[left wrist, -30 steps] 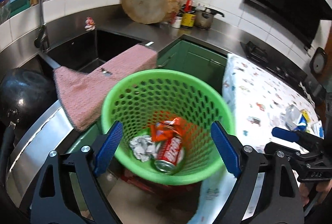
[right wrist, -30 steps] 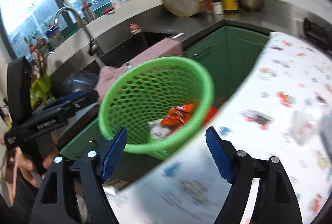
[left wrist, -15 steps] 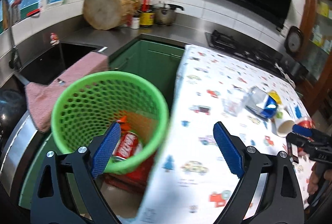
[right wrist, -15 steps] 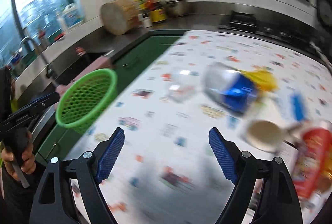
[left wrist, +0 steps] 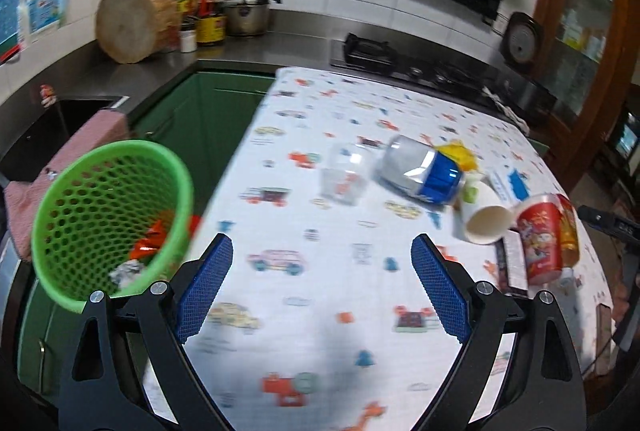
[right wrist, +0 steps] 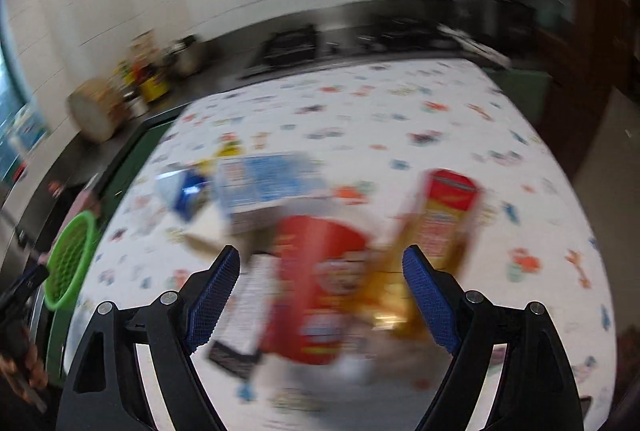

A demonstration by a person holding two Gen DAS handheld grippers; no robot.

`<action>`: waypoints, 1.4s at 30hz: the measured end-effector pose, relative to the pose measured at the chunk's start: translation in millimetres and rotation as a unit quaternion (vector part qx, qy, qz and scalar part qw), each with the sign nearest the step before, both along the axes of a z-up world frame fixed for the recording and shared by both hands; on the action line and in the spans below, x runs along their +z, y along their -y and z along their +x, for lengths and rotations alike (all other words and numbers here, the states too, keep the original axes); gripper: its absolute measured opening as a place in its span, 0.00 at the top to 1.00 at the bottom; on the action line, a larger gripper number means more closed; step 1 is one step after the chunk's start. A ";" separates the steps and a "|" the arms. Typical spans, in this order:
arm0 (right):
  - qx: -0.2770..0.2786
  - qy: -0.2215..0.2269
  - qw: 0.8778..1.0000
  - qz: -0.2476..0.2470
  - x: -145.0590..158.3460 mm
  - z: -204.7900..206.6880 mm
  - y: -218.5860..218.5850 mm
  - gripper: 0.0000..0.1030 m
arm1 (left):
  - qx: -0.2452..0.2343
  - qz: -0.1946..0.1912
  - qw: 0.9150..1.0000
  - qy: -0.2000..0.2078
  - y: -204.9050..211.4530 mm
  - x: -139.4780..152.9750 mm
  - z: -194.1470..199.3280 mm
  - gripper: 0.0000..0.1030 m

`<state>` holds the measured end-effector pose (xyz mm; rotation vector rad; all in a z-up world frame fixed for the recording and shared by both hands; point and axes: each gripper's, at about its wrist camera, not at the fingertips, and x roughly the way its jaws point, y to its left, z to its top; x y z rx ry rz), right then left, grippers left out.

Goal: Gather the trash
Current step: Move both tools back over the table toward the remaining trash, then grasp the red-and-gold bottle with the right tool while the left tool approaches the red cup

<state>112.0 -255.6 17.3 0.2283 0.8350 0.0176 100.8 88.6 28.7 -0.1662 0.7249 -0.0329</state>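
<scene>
In the left wrist view, the left gripper (left wrist: 322,283) has its blue pads spread wide, with nothing but the patterned tablecloth (left wrist: 304,311) between them. The green mesh basket (left wrist: 104,215) sits at about nine o'clock from the gripper, off the table's edge, with a red-orange wrapper (left wrist: 150,243) and a crumpled grey wad (left wrist: 126,271) inside it. The remaining trash lies in a cluster at about one to two o'clock, well apart from the pads: a clear plastic cup (left wrist: 346,175) on its side, a silver and blue bag (left wrist: 422,173) just beside it with something yellow (left wrist: 460,153) behind, then a white paper cup (left wrist: 486,219) with its mouth towards the camera, touching a red cup (left wrist: 540,237) that lies next to a dark flat box (left wrist: 512,267). A black piece of the right gripper (left wrist: 608,223) pokes in at three o'clock.

The right wrist view is heavily smeared. The right gripper (right wrist: 320,285) holds its jaws well apart, gripping nothing. The red cup (right wrist: 316,287) appears between the pads and just ahead of them at twelve o'clock, apparently not touched by either. A golden-yellow packet (right wrist: 444,215) lies at one o'clock near the right pad, and a pale blue carton (right wrist: 268,183) at eleven o'clock. The green basket (right wrist: 70,259) is far off at nine o'clock, by a hand (right wrist: 22,371) at the frame's lower left.
</scene>
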 end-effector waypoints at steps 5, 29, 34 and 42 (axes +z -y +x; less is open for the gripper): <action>-0.043 -0.053 0.997 0.036 -29.9 12.0 48.2 0.22 | -0.031 0.003 1.000 -0.005 39.4 1.1 8.4 0.13; -0.019 -0.112 0.982 0.148 -70.3 46.9 71.2 0.28 | -0.139 -0.025 0.988 -0.069 188.4 -6.4 59.9 0.13; -0.009 -0.097 0.983 0.153 -62.6 31.3 79.8 0.28 | -0.163 -0.037 0.982 -0.088 223.9 -12.6 71.4 0.13; -0.001 -0.078 0.984 0.161 -53.8 5.6 94.6 0.29 | -0.187 -0.015 0.976 -0.109 278.8 -31.3 89.6 0.14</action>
